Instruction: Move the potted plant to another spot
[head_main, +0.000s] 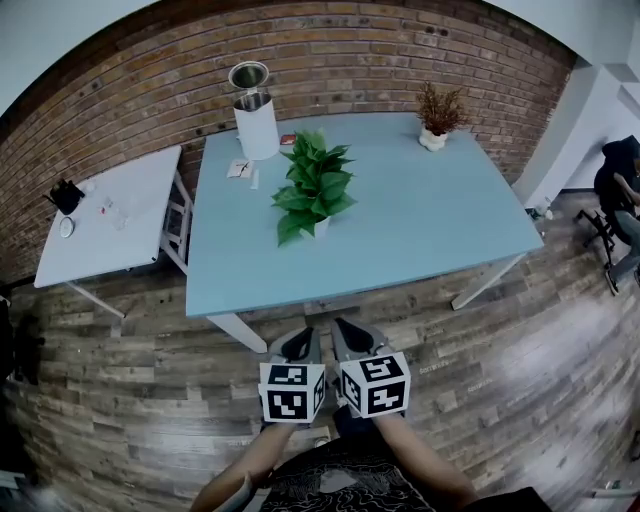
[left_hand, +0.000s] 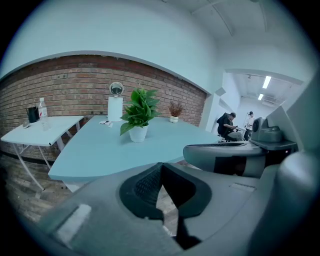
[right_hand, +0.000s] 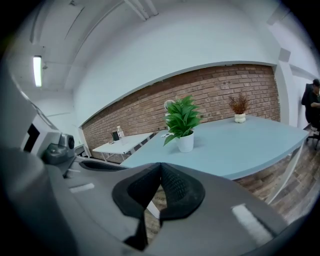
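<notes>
A green leafy potted plant (head_main: 314, 188) in a small white pot stands near the middle of the light blue table (head_main: 440, 230). It also shows in the left gripper view as the potted plant (left_hand: 138, 115) and in the right gripper view as the potted plant (right_hand: 183, 122). Both grippers hover side by side over the wooden floor, short of the table's front edge. My left gripper (head_main: 298, 345) (left_hand: 159, 170) is shut with nothing in it. My right gripper (head_main: 352, 339) (right_hand: 159, 171) is likewise shut and empty. Both point toward the plant.
A white cylinder with a round mirror (head_main: 254, 112) and a small dried plant (head_main: 438, 115) stand at the table's far side. A white side table (head_main: 110, 215) with a bottle stands at left. A seated person (head_main: 622, 190) is at far right. A brick wall runs behind.
</notes>
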